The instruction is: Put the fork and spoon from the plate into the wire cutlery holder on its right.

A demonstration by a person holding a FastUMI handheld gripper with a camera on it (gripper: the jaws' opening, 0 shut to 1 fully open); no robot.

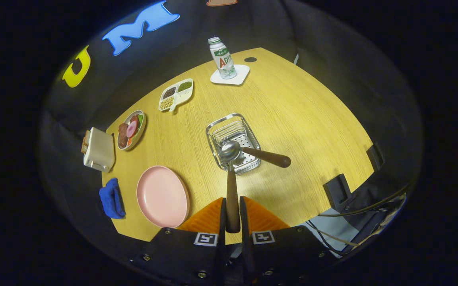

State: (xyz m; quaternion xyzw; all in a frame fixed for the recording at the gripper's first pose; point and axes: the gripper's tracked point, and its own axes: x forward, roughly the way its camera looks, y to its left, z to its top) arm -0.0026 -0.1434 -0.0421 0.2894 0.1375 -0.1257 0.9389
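My gripper (pixel 232 204) is shut on the brown handle of a spoon (pixel 231 174). The spoon points straight ahead and its steel bowl hovers over the near edge of the wire cutlery holder (pixel 218 126). Both orange fingers (pixel 209 216) press on the handle from either side. A second brown-handled utensil, the fork (pixel 266 156), lies in the holder with its handle sticking out over the right rim. The pink plate (pixel 162 196) sits bare on the wooden table, left of the fingers and left of the holder.
A blue cloth (pixel 111 198) and a cream toaster (pixel 98 149) lie left of the plate. Beyond are a food plate (pixel 131 129), a divided snack dish (pixel 175 94) and a bottle (pixel 222 58) on a white coaster. Black brackets (pixel 338 190) mark the table's right edge.
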